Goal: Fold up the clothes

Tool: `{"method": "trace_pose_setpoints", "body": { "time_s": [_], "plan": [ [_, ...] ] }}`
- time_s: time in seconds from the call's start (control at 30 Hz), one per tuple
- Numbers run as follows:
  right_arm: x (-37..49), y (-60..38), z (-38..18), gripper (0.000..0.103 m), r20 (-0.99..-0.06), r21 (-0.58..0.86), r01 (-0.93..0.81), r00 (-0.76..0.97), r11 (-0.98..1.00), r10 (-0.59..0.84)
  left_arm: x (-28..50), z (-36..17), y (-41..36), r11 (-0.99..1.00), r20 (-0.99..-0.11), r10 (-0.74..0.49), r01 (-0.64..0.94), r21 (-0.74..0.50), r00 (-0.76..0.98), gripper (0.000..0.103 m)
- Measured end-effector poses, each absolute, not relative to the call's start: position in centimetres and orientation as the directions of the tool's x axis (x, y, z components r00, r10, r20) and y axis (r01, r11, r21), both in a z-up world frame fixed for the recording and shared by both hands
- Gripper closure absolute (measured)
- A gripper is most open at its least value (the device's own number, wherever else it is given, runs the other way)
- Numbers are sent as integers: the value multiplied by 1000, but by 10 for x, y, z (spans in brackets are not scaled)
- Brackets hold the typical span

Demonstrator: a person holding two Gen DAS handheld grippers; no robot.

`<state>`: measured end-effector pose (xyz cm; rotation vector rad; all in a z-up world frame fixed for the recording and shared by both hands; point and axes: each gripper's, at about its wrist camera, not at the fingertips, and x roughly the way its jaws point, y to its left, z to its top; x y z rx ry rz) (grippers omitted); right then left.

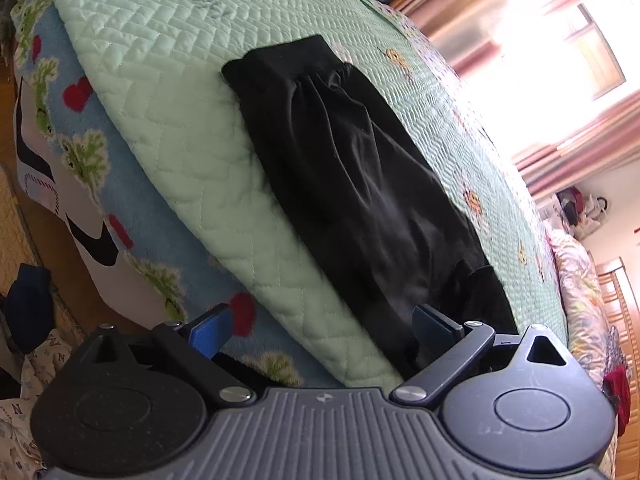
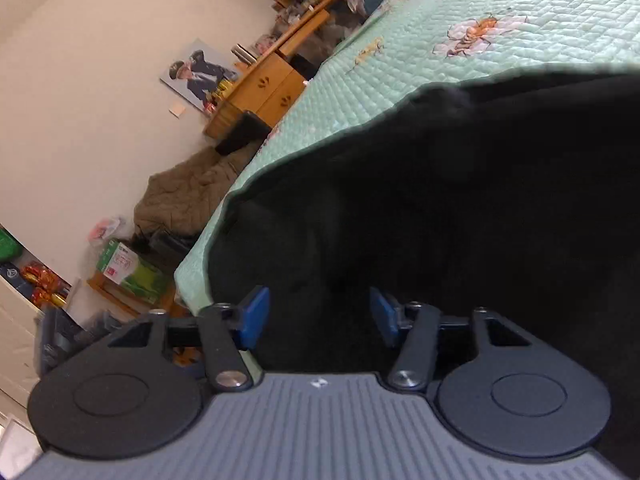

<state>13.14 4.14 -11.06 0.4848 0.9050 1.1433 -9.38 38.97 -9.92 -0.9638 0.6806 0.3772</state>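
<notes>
Only the left wrist view shows the whole black garment (image 1: pixel 352 184) lying lengthwise on the mint quilted bedspread (image 1: pixel 168 92), waistband at the far end; the right wrist view shows a wooden shelf unit (image 2: pixel 276 80) and a brown blanket (image 2: pixel 188 196) beside the bed. The left gripper (image 1: pixel 324 324) has its jaws spread wide, released, over the bedspread's edge. The right gripper (image 1: pixel 314 316) (image 2: pixel 314 316) has its jaws half open with dark cloth between them; whether the pads press on it I cannot tell.

Left gripper (image 1: pixel 320 326) gapes wide; right gripper (image 2: pixel 316 316) stands half parted.
</notes>
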Motion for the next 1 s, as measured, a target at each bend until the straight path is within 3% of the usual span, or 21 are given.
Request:
{"method": "trace_pose_setpoints", "body": {
  "time_s": [0.13,0.2,0.27,0.33,0.37,0.57,0.73,1.0],
  "plan": [
    [136,35,-85,47,-302,760,-562,138,326,943,-99,-101,400,484,-658,15,-581,-654,753,7],
    [138,32,-77,39,-247,773,-566,147,286,958,-100,-104,406,447,-648,27,-589,-674,761,7],
    [143,35,-85,29,-267,781,-543,156,308,951,-100,-106,412,407,-637,44,-596,-692,769,7],
    [152,50,-106,33,-383,776,-487,141,401,913,-98,-108,420,374,-627,73,-604,-704,776,7],
    [152,49,-106,44,-388,778,-479,143,407,910,-97,-108,424,366,-622,90,-607,-706,778,6],
    [149,30,-91,42,-362,804,-450,147,388,921,-87,-112,455,268,-637,163,-655,-706,753,6],
    [153,10,-83,42,-348,819,-427,159,382,924,-88,-119,471,164,-598,127,-612,-774,791,2],
    [152,-18,-79,38,-330,816,-434,190,381,924,-116,-75,459,136,-501,48,-503,-854,864,2]
  ]
}}
